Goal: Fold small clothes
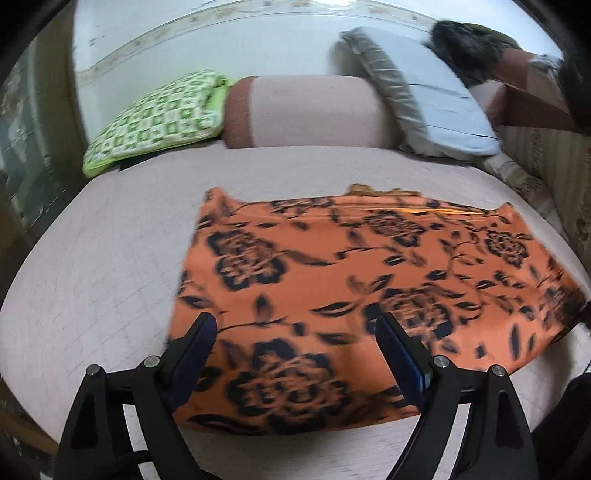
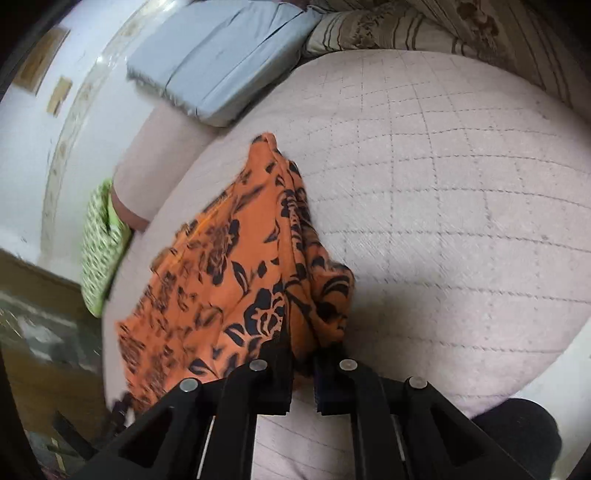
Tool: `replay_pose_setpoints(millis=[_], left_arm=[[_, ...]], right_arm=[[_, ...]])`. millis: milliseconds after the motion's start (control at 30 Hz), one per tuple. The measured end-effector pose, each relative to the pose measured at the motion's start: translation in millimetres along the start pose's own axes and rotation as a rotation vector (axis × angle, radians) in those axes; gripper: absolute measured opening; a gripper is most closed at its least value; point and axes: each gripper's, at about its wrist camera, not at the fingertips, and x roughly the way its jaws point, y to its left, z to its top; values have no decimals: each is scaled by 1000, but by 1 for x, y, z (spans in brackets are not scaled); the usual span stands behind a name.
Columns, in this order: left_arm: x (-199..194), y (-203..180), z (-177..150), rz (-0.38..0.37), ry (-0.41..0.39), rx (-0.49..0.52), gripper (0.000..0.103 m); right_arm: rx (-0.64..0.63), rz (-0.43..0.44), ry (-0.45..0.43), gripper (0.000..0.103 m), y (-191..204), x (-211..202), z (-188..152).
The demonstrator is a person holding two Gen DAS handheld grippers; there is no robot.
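Observation:
An orange garment with a black flower print (image 1: 332, 288) lies spread on the pale pink quilted bed (image 1: 103, 266). My left gripper (image 1: 295, 325) is open and hovers over the garment's near left part, with fabric showing between its fingers. In the right wrist view my right gripper (image 2: 303, 350) is shut on the garment (image 2: 236, 273), pinching a bunched edge and lifting it off the bed (image 2: 461, 221).
A green checked pillow (image 1: 159, 118), a pink bolster (image 1: 306, 110) and a grey-blue pillow (image 1: 428, 99) line the far wall. A patterned beige blanket (image 2: 424, 26) lies at the bed's right side. The floor (image 2: 40, 332) shows beyond the bed's left edge.

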Motion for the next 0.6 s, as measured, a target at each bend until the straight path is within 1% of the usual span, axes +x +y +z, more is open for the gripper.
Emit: replay_pose_setpoints(millis=[33,67,100,133,167,200,267,300,400,433,467,533,567,600], left_arm=[[3,-8,3,-11,3,13,88],[7,-13,4,-17,11,24,88],[14,-19,3,-19,34,40,88],[23,-22,1,-9,58,53,88],[33,-24,-2,6,81,62,88],[42,-23,-7,8,104,60,88],[46,-18,-10,-17,108,15,88],[46,-17,-9,-25,106,-3,88],[49,-16,-8,-34,107,1,89],[50,-16,-9,-34,103,0,90],[49,-16,-9,-33,101,0,90],[50,-16,-9,-32,95,6,92],[51,-17,-9,-31,92,7,92],[51,-16,-9,-31,91,6,93]], right_arm=[[-7,-29,47,16,-4,12,-2],[17,-2,36,16,-8,11,-2],[24,25,29,23,-9,6,0],[13,37,29,48,-7,-1,3],[-8,34,-7,67,-5,-14,7],[-23,22,-49,80,-3,-24,10],[-75,2,-128,80,3,-42,25],[-87,5,-140,80,7,-43,34],[-108,76,-80,80,11,-20,68],[-121,95,-54,80,15,-3,84],[-140,107,-23,80,23,13,93],[-147,97,22,80,28,42,111],[-142,103,72,80,28,62,120],[-135,112,117,72,26,77,125]])
